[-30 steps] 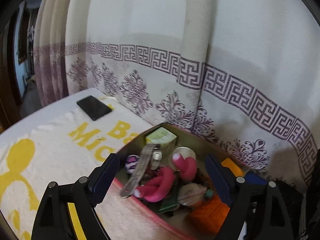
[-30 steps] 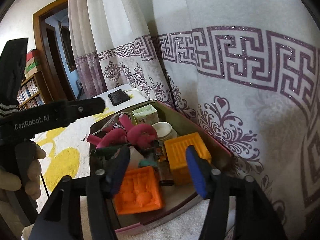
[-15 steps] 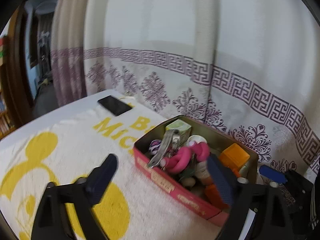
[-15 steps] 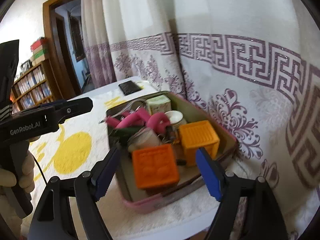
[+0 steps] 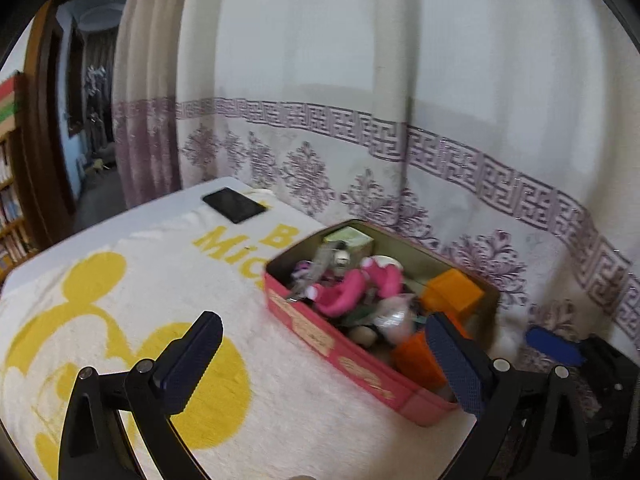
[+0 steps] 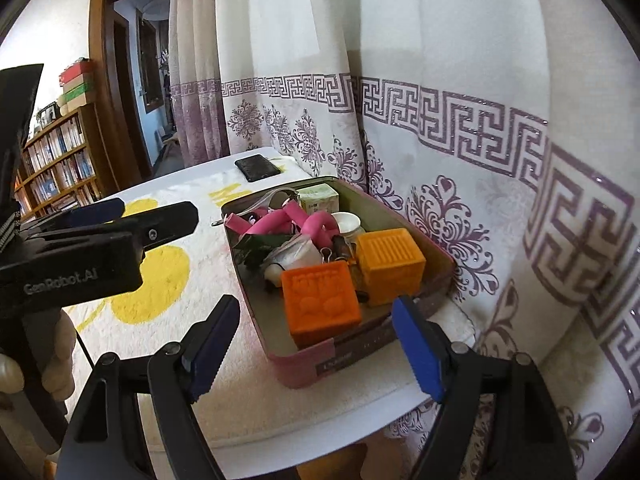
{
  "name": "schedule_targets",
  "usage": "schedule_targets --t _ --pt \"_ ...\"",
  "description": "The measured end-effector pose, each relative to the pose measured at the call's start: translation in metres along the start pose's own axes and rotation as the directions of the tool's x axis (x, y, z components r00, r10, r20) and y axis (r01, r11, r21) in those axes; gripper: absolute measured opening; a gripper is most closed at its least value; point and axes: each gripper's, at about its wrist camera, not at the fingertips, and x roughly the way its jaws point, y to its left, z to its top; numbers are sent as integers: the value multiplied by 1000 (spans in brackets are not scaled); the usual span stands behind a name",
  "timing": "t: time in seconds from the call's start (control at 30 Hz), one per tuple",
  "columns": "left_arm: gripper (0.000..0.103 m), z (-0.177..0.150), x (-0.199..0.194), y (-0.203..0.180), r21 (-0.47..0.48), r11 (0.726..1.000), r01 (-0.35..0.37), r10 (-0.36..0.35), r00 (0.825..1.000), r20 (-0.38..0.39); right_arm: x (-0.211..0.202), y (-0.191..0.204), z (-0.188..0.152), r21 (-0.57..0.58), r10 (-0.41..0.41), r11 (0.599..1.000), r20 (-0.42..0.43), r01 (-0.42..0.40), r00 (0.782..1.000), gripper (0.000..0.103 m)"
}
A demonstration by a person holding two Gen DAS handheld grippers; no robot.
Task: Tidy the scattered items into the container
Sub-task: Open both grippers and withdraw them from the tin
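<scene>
A pink rectangular tin [image 5: 340, 354] [image 6: 320, 364] sits on the towel-covered table by the curtain. It holds two orange cubes [image 6: 320, 300] [image 6: 390, 264], a pink foam curler [image 5: 348, 286] [image 6: 288, 222], a green box [image 6: 318, 196], a white cup [image 6: 346, 222] and other small items. My left gripper [image 5: 328, 364] is open and empty, in front of the tin; it also shows in the right wrist view [image 6: 120, 224]. My right gripper [image 6: 316, 354] is open and empty, at the tin's near end.
A black phone [image 5: 234, 204] [image 6: 257, 167] lies at the table's far end. A white towel with yellow print [image 5: 120, 320] covers the table. A patterned curtain [image 6: 440, 120] hangs right behind the tin. A bookshelf [image 6: 56, 160] and doorway stand at left.
Both grippers have pulled back and up from the tin, which now looks smaller and farther off. Both stay open and empty.
</scene>
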Motion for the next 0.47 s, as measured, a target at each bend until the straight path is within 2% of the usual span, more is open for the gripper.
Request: schedule_targets --t 0.17,0.33,0.47 --pt "102 -4 2 -17 46 999 -4 5 1000 -24 -2 -3 -2 5 -14 1000 3 14 1000 82" --pt "102 -4 6 -25 50 998 41 -40 999 -35 -2 -11 -6 18 -28 999 1 28 1000 82" --pt "102 -5 7 -28 72 997 16 -14 999 -29 0 -18 -8 42 -31 999 -4 31 1000 82"
